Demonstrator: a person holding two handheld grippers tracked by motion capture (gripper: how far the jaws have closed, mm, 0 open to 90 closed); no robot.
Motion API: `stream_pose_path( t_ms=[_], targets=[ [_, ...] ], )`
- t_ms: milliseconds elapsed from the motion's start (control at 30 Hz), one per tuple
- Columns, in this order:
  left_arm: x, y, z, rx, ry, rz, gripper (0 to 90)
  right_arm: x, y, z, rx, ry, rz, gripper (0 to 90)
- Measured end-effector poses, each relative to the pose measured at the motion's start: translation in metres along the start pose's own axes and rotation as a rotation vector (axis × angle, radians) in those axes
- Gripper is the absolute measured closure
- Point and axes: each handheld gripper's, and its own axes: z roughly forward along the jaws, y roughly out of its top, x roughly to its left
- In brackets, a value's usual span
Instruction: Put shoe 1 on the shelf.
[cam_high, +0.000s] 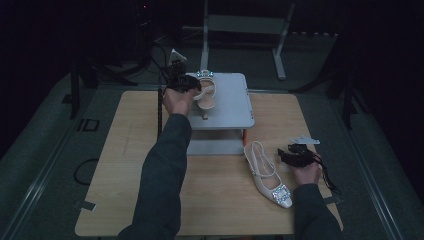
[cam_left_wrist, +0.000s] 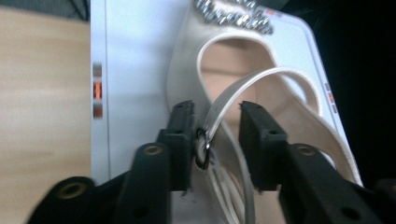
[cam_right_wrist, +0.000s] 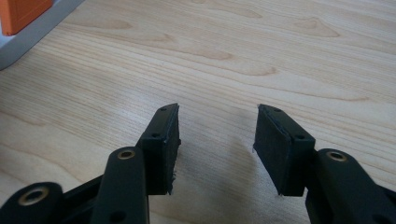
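Room: dark all round, with a lit wooden table (cam_high: 125, 165) in the middle of the high view and a metal frame stood behind it at the top.
Platform: a grey raised stand (cam_high: 235, 105) sat at the far middle of the table.
Shoe on stand: a cream slingback pump (cam_high: 204, 92) with a jewelled buckle lay on the stand's upper left part, toe toward the top of the frame.
Left tool: the left tool (cam_left_wrist: 217, 135) sat at that shoe, its jaws apart on either side of the thin strap (cam_left_wrist: 233, 93) and its small metal buckle (cam_left_wrist: 202, 148); the pads did not press on the strap.
Shoe on table: the matching pump (cam_high: 267, 175) lay flat at the lower right of the high view, in front of the stand.
Right tool: the right tool (cam_right_wrist: 215, 140) hung over bare wood just right of that pump, jaws apart and holding nothing.
Progress: judged about halfway, one shoe placed and let go on the stand.
Left to do: the second shoe looked not yet picked up.
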Motion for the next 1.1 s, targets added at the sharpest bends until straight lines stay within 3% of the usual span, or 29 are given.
stream_pose_path(
  t_ms=[167,433,600,933,1033,1100],
  targets=[
    [0.003,0.001,-0.007,-0.056,-0.040,0.037,61.1,0.000,0.000,0.000,0.001,0.000,0.002,49.7],
    [-0.002,-0.003,-0.013,-0.197,-0.119,0.175,60.0,0.000,0.000,0.000,0.000,0.000,0.001,49.7],
    [-0.003,-0.003,-0.021,-0.289,-0.162,0.175,58.6,0.000,0.000,0.000,-0.001,-0.001,0.002,49.7],
    [0.012,-0.006,-0.035,-0.255,-0.147,0.260,55.4,0.000,-0.001,-0.001,0.000,0.000,0.003,49.7],
    [0.019,-0.006,-0.044,-0.263,-0.152,0.286,55.4,-0.001,-0.001,-0.001,-0.001,0.000,0.006,49.7],
    [0.023,-0.008,-0.051,-0.280,-0.128,0.314,55.6,-0.001,-0.002,-0.001,0.001,0.000,0.008,49.7]
  ],
)
